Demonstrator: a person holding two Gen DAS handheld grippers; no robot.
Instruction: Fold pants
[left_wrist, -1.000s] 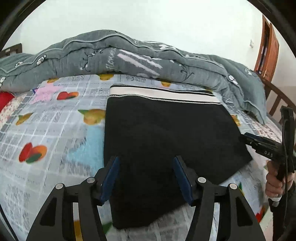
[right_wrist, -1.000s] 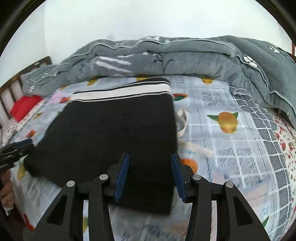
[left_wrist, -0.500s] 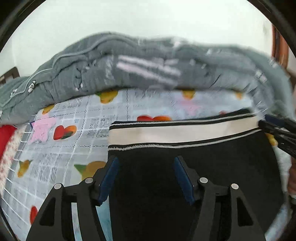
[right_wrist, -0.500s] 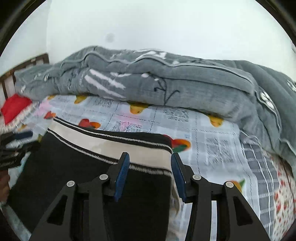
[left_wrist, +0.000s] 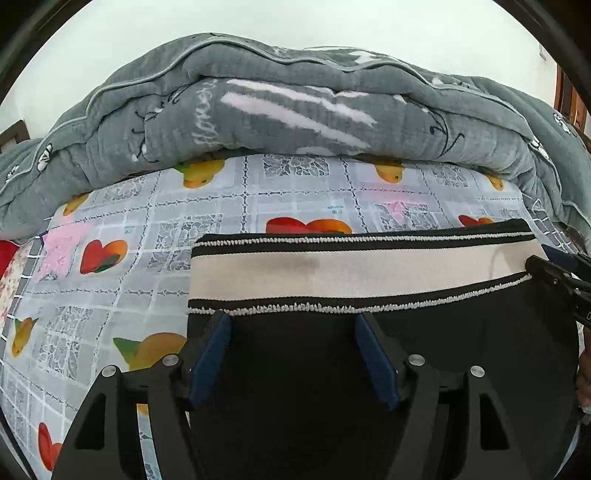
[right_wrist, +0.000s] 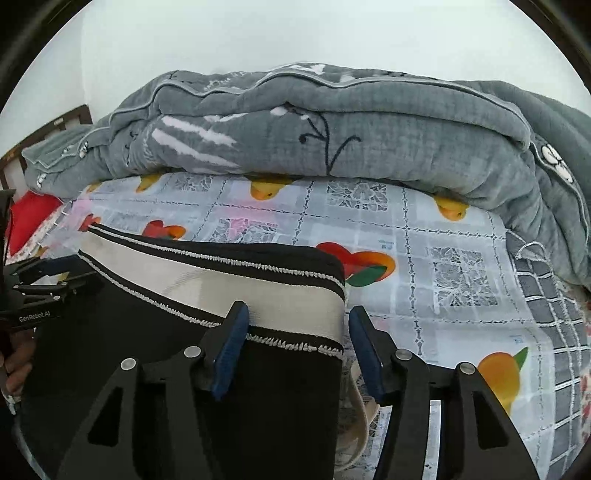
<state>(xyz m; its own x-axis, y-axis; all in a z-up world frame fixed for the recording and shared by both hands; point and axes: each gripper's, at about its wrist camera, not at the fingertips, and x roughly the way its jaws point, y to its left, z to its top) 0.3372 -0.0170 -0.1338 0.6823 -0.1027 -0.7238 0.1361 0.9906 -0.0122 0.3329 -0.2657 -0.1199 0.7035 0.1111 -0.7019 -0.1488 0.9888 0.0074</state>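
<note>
the left gripper (left_wrist: 291, 354) hangs over the near left part of the folded black pants (left_wrist: 424, 350), its two blue pads (left_wrist: 207, 362) spread wide and angled down at the cloth. its jaws have just been opening, and black fabric lies in the gap between them; the pads do not press on it, so this gripper is released. just beyond its fingertips runs the cream waistband (left_wrist: 351, 275) with its black and white stitched edges, reaching across to the right, where the tips of the right gripper (left_wrist: 561, 273) show at the band's far end.

the right gripper (right_wrist: 295, 347) sits over the right corner of the pants (right_wrist: 147, 350). its jaws have also just been opening. the left pad (right_wrist: 231, 350) lies against the cream waistband (right_wrist: 221, 291), while the right pad (right_wrist: 364, 350) stands clear of the folded edge, over the printed bedsheet (right_wrist: 461, 295); the corner of the pants sits between them, unclamped, so this one is let go too. whether the left pad truly touches the band or only overlaps it, i cannot tell. off to its left the left gripper (right_wrist: 48, 280) pokes in at the opposite end of the waistband, with a hand (right_wrist: 16, 363) behind it.

ahead of both grippers, past the pants and a strip of bedsheet (left_wrist: 110, 258), lies a heaped grey quilt (left_wrist: 295, 110).
</note>
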